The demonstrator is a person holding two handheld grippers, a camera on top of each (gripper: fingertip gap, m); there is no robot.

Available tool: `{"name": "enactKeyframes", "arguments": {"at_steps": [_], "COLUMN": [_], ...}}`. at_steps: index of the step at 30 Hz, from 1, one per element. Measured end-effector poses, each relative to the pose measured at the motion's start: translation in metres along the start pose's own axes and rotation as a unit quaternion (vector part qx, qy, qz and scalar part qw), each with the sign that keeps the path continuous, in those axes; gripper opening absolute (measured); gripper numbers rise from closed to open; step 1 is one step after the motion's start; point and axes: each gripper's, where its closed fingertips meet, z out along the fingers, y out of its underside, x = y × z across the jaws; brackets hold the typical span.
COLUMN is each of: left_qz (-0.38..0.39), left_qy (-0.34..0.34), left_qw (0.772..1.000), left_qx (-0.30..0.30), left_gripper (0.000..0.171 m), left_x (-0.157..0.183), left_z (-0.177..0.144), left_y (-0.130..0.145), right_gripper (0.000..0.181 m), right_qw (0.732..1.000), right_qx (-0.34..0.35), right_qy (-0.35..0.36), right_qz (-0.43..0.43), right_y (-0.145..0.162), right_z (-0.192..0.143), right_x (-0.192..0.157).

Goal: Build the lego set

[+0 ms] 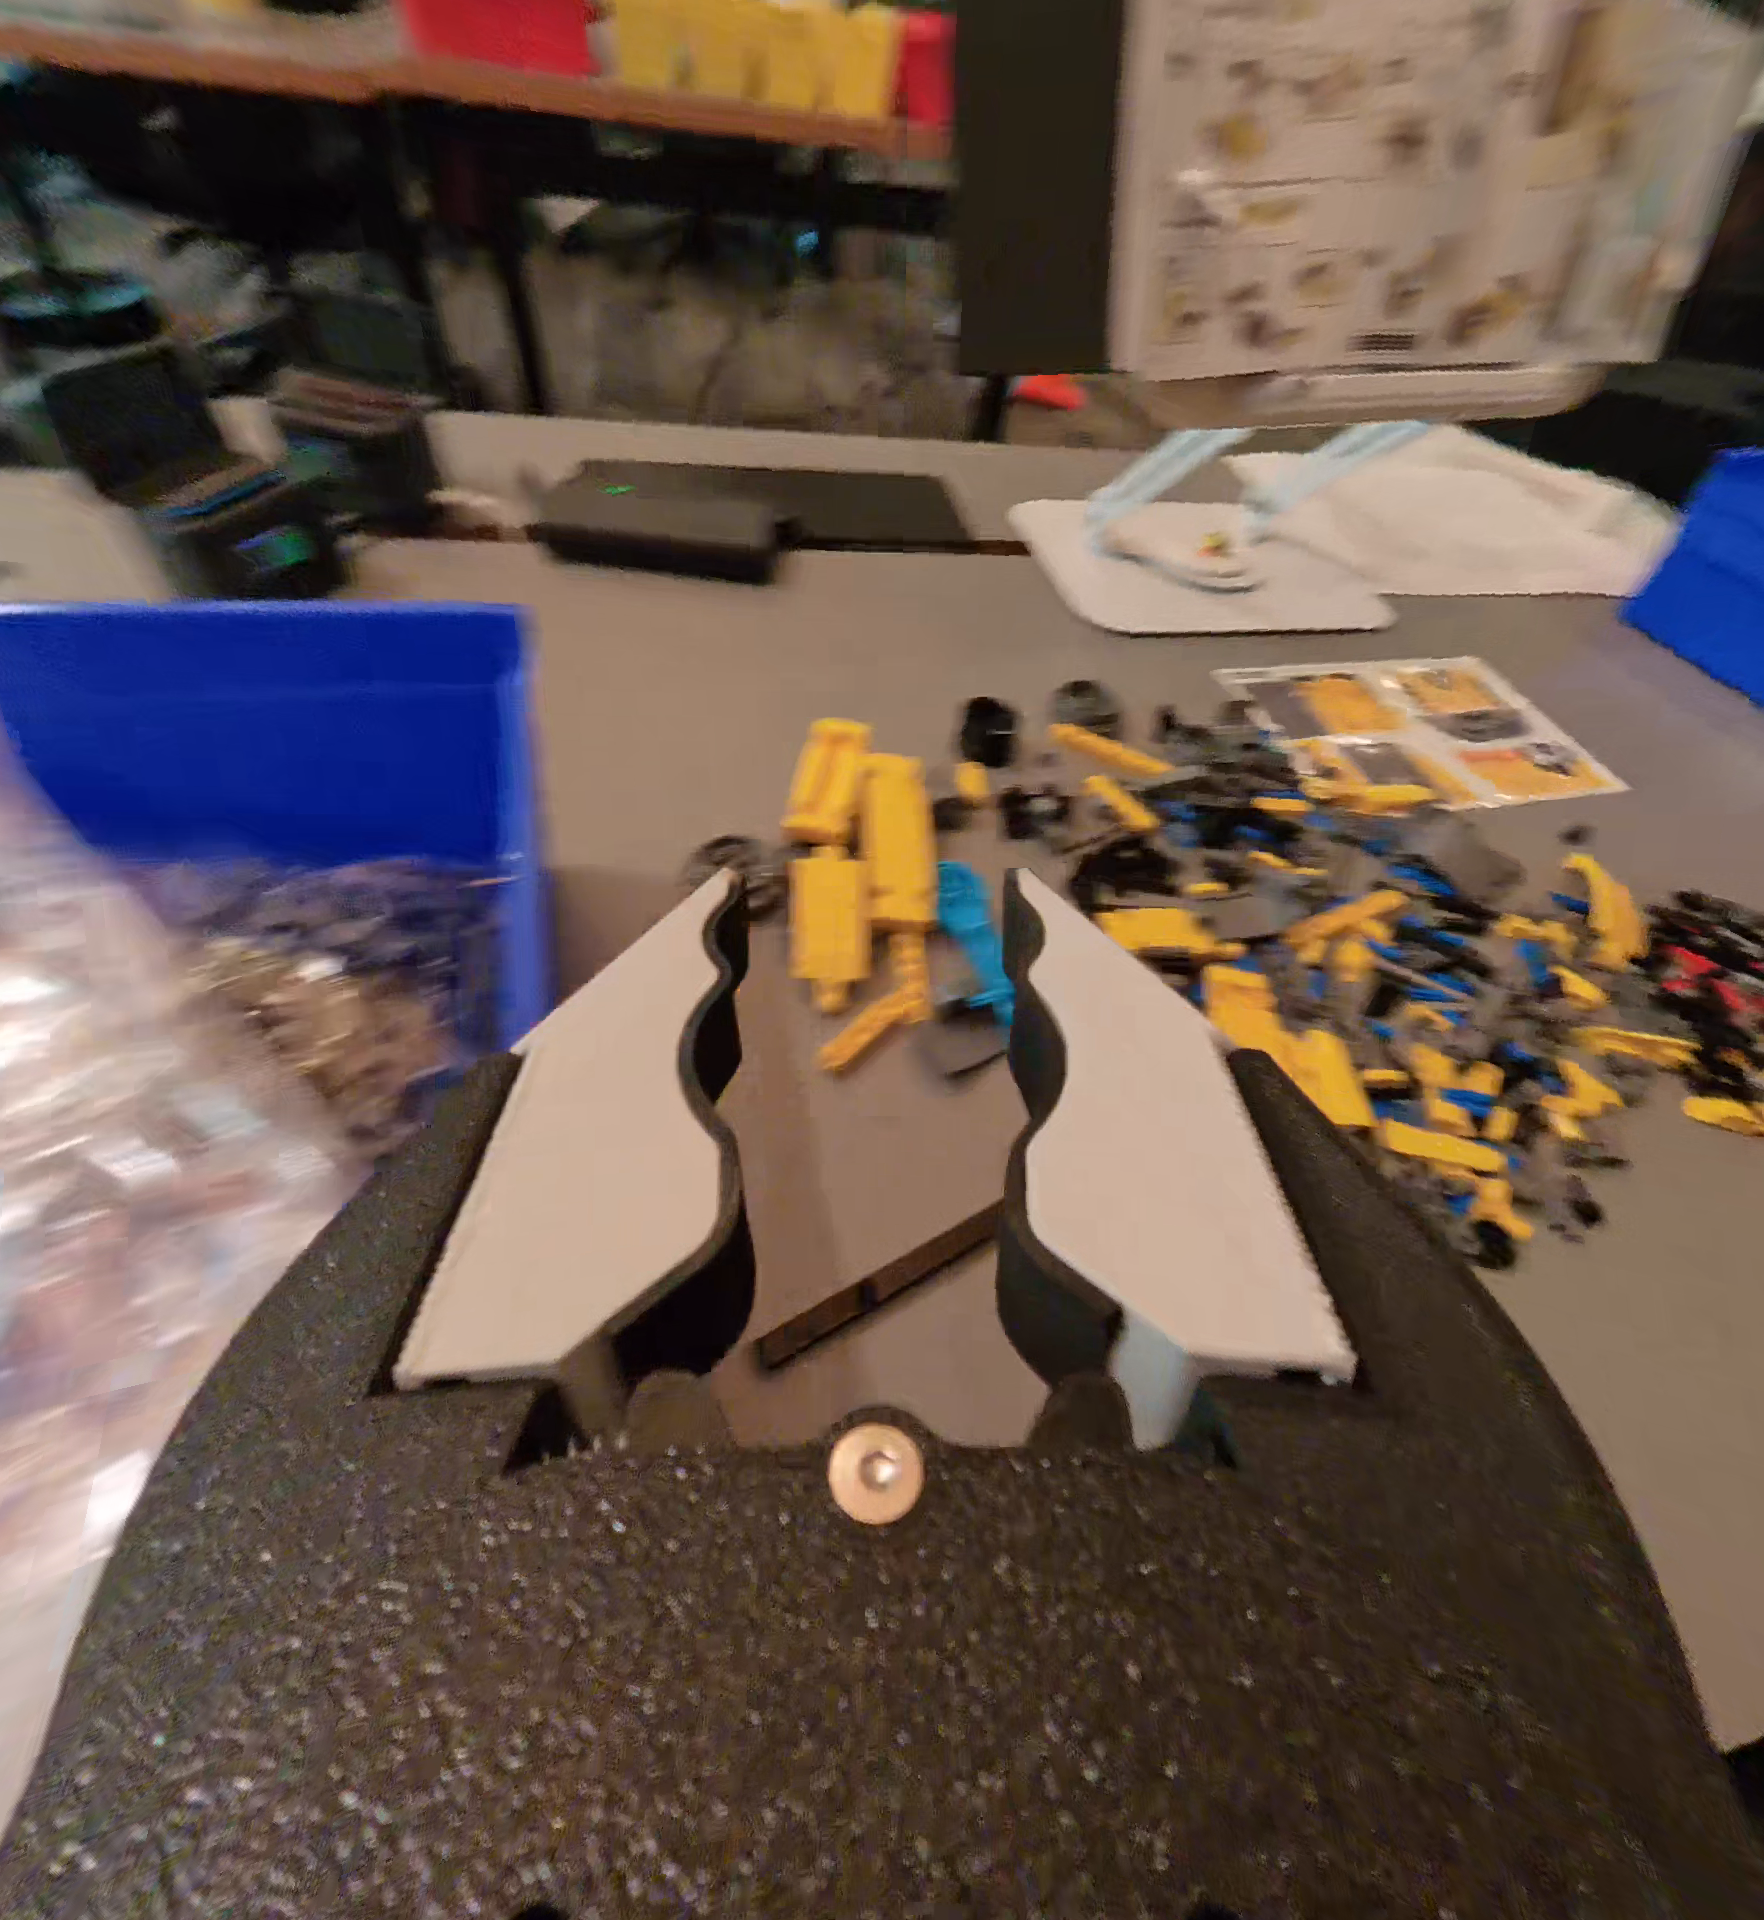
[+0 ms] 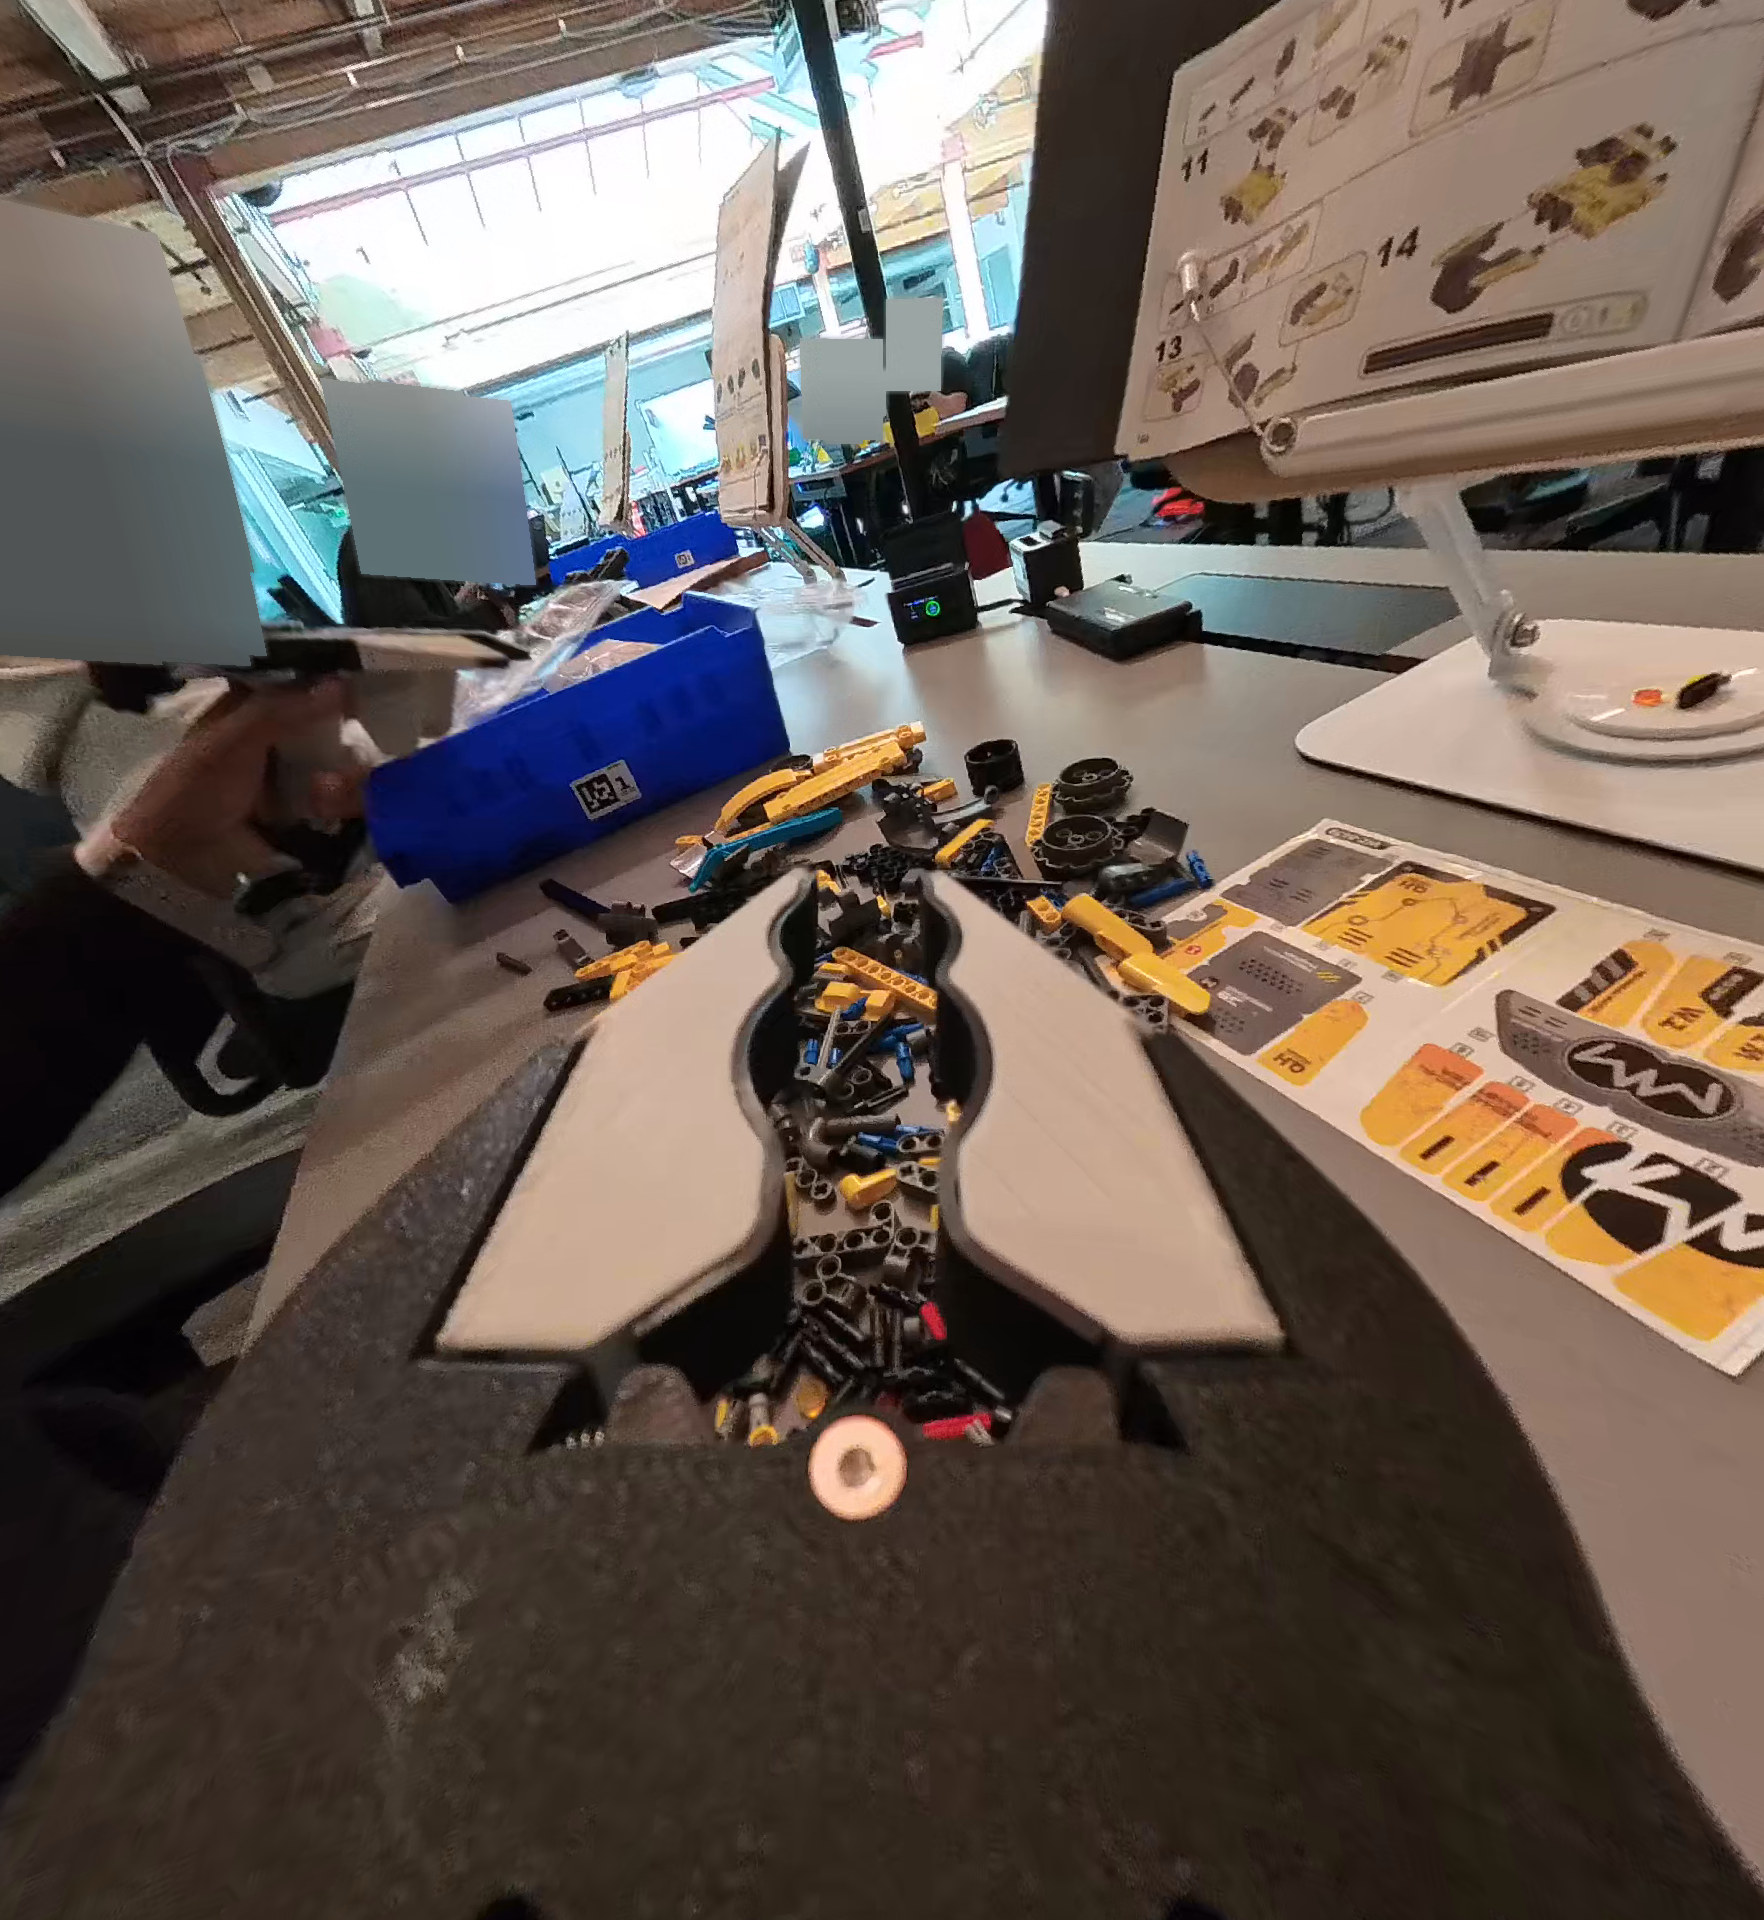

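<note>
A pile of small yellow, black and blue building pieces (image 2: 862,1081) lies on the grey table (image 2: 1325,1475). My right gripper (image 2: 867,888) hovers just over the pile, jaws a little apart, holding nothing. My left gripper (image 1: 873,894) is open and empty above the table, pointing at long yellow parts (image 1: 893,842) and a teal piece (image 1: 973,935). The pile (image 1: 1377,1018) spreads to its right. A thin black bar (image 1: 878,1288) lies on the table under its fingers. In the right wrist view the left gripper (image 2: 390,649), held by a hand (image 2: 223,800), is over the blue bin (image 2: 587,758).
The blue bin (image 1: 265,727) holds crumpled clear plastic bags (image 1: 78,1091). A sticker sheet (image 2: 1480,1039) lies right of the pile. An instruction booklet (image 2: 1480,208) rests on a white stand (image 2: 1480,748). A second blue bin (image 1: 1751,592) is far right. Black electronic boxes (image 2: 1117,613) sit at the back. The grippers' ends are close to 35 centimetres from one another.
</note>
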Motion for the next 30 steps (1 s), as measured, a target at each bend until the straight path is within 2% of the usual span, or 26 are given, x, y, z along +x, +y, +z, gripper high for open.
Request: {"name": "enactKeyframes", "arguments": {"at_steps": [5,7,9,12,13,14,16,18,21,23,25,27,29,30], "left_qz": [0.007,0.028,0.036,0.010,0.025,0.051,0.103,0.099,0.074,0.075,0.055,0.051,0.051,0.032], "left_qy": [-0.096,-0.123,-0.111,-0.091,-0.088,-0.100,-0.155,-0.203,-0.220,-0.235,-0.217,-0.204,-0.172,-0.136], "left_qw": [0.995,0.991,0.987,0.974,0.968,0.959,0.925,0.901,0.894,0.880,0.875,0.878,0.883,0.889], "left_qx": [-0.012,-0.052,-0.114,-0.208,-0.232,-0.260,-0.330,-0.370,-0.383,-0.405,-0.430,-0.429,-0.434,-0.437], "left_gripper": [0.064,0.067,0.067,0.067,0.068,0.068,0.068,0.068,0.068,0.068,0.068,0.067,0.054,0.030], "left_x": [-0.077,-0.103,-0.121,-0.135,-0.134,-0.138,-0.159,-0.179,-0.198,-0.213,-0.215,-0.215,-0.209,-0.198], "left_z": [-0.029,-0.023,-0.006,0.028,0.039,0.048,0.060,0.067,0.070,0.063,0.063,0.066,0.069,0.073], "left_y": [-0.029,-0.037,-0.038,-0.027,-0.023,-0.017,0.002,0.019,0.030,0.039,0.055,0.059,0.061,0.064], "right_gripper": [0.018,0.018,0.018,0.018,0.018,0.018,0.018,0.018,0.019,0.019,0.019,0.019,0.019,0.019], "right_qw": [0.998,0.997,0.997,0.999,0.999,1.000,0.999,0.999,0.996,0.994,0.993,0.994,0.995,0.996], "right_qx": [-0.010,-0.015,-0.020,-0.023,-0.022,-0.020,-0.017,-0.008,0.012,0.019,0.023,0.024,0.022,0.020], "right_qy": [0.015,0.018,0.015,-0.005,-0.012,-0.017,-0.026,-0.033,-0.050,-0.061,-0.070,-0.076,-0.073,-0.068], "right_qz": [-0.060,-0.074,-0.075,-0.048,-0.033,-0.017,0.014,0.042,0.078,0.089,0.089,0.079,0.058,0.046], "right_y": [0.002,0.004,0.008,0.013,0.014,0.014,0.014,0.012,0.004,0.000,-0.005,-0.008,-0.010,-0.010], "right_z": [0.002,0.004,0.006,0.008,0.009,0.009,0.009,0.007,0.004,0.002,0.001,-0.001,-0.001,-0.002], "right_x": [-0.007,-0.008,-0.009,-0.012,-0.013,-0.012,-0.011,-0.010,-0.012,-0.016,-0.021,-0.027,-0.029,-0.030]}}
